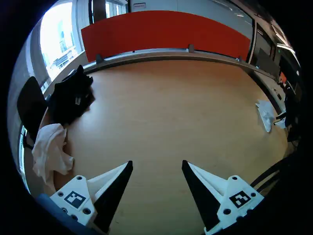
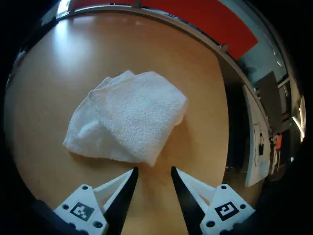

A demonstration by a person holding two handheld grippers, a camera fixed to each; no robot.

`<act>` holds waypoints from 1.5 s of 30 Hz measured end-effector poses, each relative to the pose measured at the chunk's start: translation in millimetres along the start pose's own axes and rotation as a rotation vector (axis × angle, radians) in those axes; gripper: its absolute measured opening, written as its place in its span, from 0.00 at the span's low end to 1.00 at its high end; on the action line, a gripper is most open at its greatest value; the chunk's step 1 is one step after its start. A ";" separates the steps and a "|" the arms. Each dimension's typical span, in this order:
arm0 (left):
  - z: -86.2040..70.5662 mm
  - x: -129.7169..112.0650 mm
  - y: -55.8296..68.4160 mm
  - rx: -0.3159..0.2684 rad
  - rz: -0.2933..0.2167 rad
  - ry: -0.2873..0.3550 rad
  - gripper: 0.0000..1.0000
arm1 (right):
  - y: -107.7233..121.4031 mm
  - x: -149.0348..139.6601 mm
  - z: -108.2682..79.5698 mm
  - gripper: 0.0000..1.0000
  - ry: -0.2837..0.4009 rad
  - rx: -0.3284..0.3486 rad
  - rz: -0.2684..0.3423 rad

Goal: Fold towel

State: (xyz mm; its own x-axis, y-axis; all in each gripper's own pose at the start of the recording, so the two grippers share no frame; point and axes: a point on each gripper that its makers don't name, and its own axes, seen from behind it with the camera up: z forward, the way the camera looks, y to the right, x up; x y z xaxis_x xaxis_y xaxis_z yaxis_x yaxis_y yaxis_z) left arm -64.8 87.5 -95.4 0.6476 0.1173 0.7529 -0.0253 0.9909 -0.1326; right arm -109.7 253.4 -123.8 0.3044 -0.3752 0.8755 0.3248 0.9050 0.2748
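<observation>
A white terry towel (image 2: 127,121) lies loosely folded on the wooden table (image 2: 58,58) in the right gripper view. My right gripper (image 2: 153,169) hovers open just short of the towel's near corner, nothing between its fingers. In the left gripper view the same towel (image 1: 267,113) appears as a small white bundle at the table's far right edge. My left gripper (image 1: 157,163) stands open above bare wood (image 1: 172,113), well away from that towel, holding nothing.
A second white cloth (image 1: 50,150) hangs over the table's left edge, with a black bag or garment (image 1: 70,98) behind it and a dark chair (image 1: 29,105) beside. A red partition (image 1: 164,31) runs along the table's back. Desks and equipment (image 2: 262,137) stand to the right.
</observation>
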 end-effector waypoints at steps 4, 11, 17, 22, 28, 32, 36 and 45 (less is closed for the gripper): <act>0.3 1.5 2.2 -0.004 0.002 0.002 0.93 | -1.3 -1.0 -2.2 0.86 0.008 0.003 0.019; 0.1 3.0 3.4 -0.008 0.000 0.007 0.93 | 0.2 -0.3 -6.2 0.87 0.018 -0.008 0.037; -0.5 5.8 2.1 -0.011 0.000 0.012 0.93 | -1.1 2.3 -9.1 0.87 0.027 -0.009 0.046; -0.9 7.8 2.1 -0.011 0.004 0.016 0.93 | -2.8 2.6 -8.7 0.87 0.027 -0.006 0.050; -1.0 6.5 1.6 -0.014 0.002 0.016 0.93 | -4.1 5.8 -10.4 0.87 0.034 -0.005 0.050; -2.0 6.3 0.9 -0.015 -0.001 0.019 0.93 | -5.5 10.7 -14.4 0.87 0.053 -0.006 0.055; -2.7 6.1 -1.2 -0.015 -0.006 0.023 0.93 | -8.8 20.0 -20.6 0.87 0.086 -0.005 0.076; -4.6 9.2 -5.0 -0.015 -0.015 0.033 0.93 | -28.1 52.5 -38.2 0.87 0.195 0.013 0.176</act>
State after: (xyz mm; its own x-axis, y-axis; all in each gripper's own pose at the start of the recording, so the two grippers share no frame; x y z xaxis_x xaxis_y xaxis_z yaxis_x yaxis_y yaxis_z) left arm -55.3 83.3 -90.8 0.6729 0.0996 0.7330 -0.0039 0.9913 -0.1312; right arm -68.7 200.6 -100.8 0.5225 -0.2426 0.8174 0.2405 0.9617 0.1317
